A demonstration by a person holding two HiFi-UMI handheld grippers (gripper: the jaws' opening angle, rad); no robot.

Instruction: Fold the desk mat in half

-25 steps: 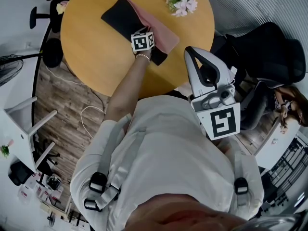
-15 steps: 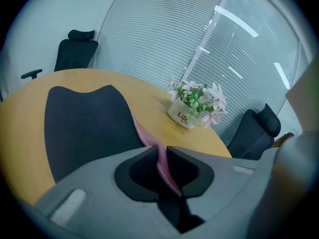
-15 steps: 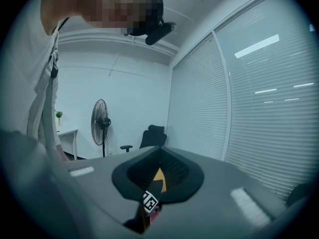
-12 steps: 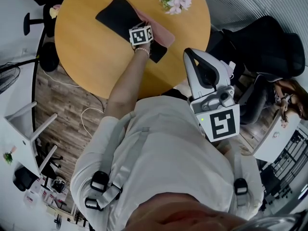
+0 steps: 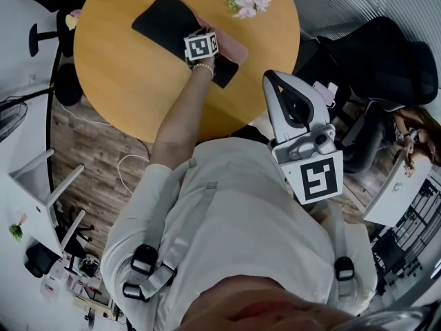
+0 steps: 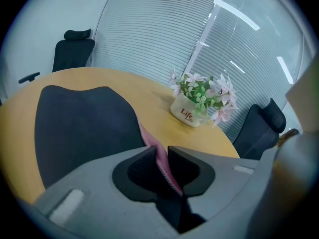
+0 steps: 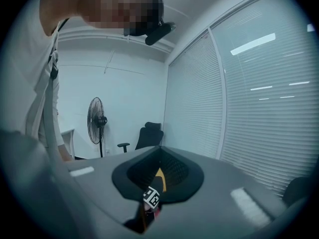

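While the left gripper [image 6: 160, 151] pinches the pink-lined edge of the desk mat [image 6: 84, 128] low over the round table [image 6: 149, 98], its jaws just easing apart, probably to lay the fold, the right gripper [image 7: 159, 156] waits back, jaws seemingly together, empty.

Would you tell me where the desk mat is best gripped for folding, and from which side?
Pinch the desk mat at its lifted edge on the flower pot side, where pink underside shows, from the person's side. The rest lies flat on the table, so only that raised edge fits between jaws; the left hand-held gripper is shut there.
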